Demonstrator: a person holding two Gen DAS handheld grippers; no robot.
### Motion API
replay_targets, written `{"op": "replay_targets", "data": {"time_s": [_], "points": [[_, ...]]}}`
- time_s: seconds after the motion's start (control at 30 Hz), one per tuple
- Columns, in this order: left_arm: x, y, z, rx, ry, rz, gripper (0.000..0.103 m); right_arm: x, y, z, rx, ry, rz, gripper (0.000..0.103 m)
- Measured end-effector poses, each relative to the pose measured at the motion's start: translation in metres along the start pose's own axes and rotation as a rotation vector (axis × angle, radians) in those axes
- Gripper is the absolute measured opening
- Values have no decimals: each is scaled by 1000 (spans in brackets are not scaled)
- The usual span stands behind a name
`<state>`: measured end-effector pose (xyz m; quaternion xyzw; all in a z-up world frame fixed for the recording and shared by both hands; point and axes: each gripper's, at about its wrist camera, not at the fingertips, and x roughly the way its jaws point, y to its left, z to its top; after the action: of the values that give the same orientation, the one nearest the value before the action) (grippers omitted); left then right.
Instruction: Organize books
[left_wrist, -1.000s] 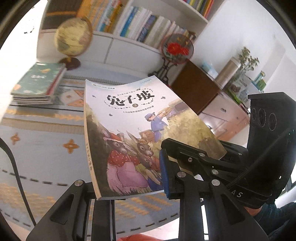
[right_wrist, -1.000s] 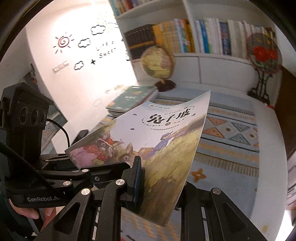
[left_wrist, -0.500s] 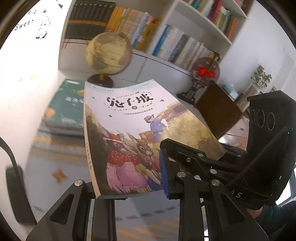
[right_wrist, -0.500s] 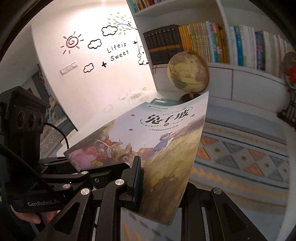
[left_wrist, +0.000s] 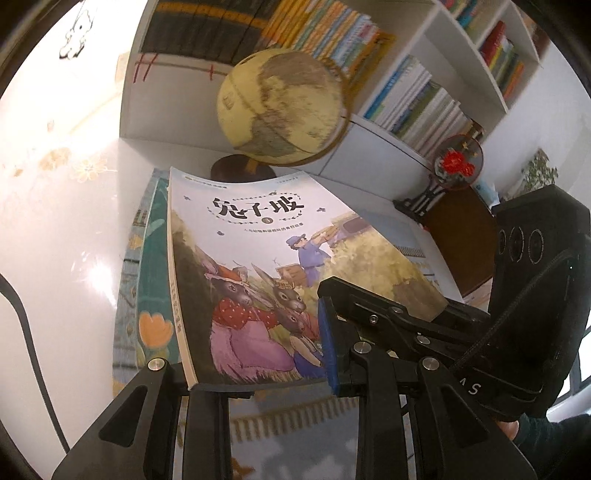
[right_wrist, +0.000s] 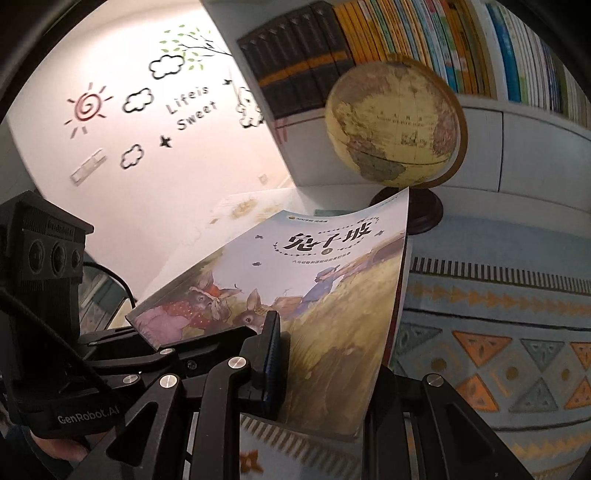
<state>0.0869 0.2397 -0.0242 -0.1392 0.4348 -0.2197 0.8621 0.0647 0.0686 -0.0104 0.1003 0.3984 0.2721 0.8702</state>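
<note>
Left wrist view first: the left gripper (left_wrist: 258, 373) is clamped on the near edge of the picture book (left_wrist: 280, 280), its blue-padded finger (left_wrist: 328, 347) pressing down on the cover by the spine corner while the other finger sits under the book; the book juts forward and up from the jaws, cover showing, rabbits and a title in Chinese characters plain to read; beneath its far left side lies a stack of teal-covered books (left_wrist: 147, 258) on the white table (left_wrist: 66, 258), and past its top edge stands the globe (left_wrist: 280, 107) before the bookshelf (left_wrist: 406, 92); the right gripper (left_wrist: 436, 317) reaches in from the right and clamps the book's other near corner. Right wrist view now: the right gripper (right_wrist: 317, 369) bites the cover with its blue pad (right_wrist: 273, 354), the book (right_wrist: 317, 291) bowing upward between the two tools, its far corner rising towards the globe's (right_wrist: 395, 122) dark base; the patterned rug (right_wrist: 498, 350) spreads out to the right.
</note>
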Motion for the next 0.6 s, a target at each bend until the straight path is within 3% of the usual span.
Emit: {"op": "replay_targets", "data": {"time_s": [0.27,0.6], "points": [[31,34,10,-50,28,-24,23,46,-8,13,28,55,-34,22],[47,56,-9,-134,67,-12,23,68,-16,0,53,122,-5,24]]}}
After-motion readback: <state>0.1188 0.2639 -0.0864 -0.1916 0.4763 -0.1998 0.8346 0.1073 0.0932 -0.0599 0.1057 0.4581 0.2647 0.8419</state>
